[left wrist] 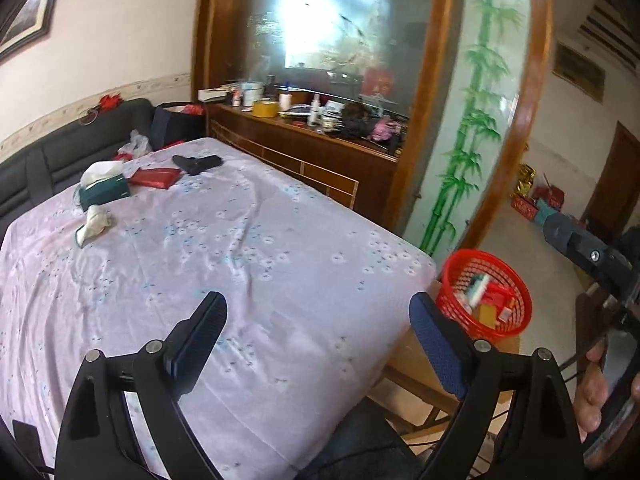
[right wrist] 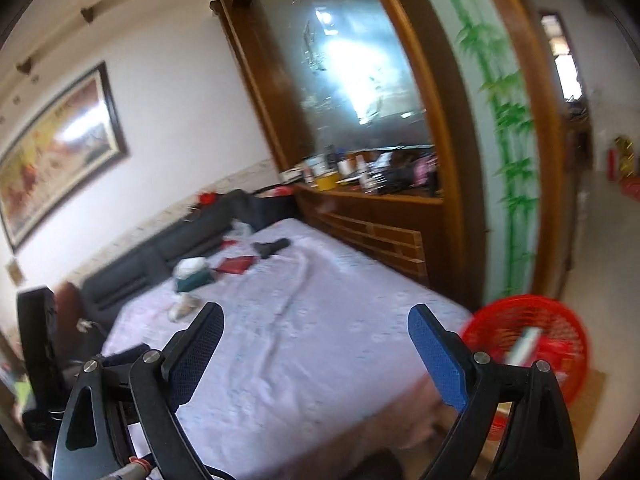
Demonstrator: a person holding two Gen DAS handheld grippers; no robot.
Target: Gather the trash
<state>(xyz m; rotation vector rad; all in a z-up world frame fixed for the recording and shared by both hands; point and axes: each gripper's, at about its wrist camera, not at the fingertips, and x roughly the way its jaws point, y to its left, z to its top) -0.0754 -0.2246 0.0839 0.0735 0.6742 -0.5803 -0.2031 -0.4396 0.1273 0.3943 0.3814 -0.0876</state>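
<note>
Toward the desk's far-left edge, just before the green tissue box [left wrist: 105, 192], lies the crumpled tissue [left wrist: 94, 226], ahead-left of both wide-open, empty claws, nearer the left claw [left wrist: 318, 334] than the right claw [right wrist: 316, 344].

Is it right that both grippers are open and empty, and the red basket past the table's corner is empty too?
Not quite. The left gripper and right gripper are open and empty, but the red basket is not: the left wrist view shows packets and wrappers inside it.
</note>
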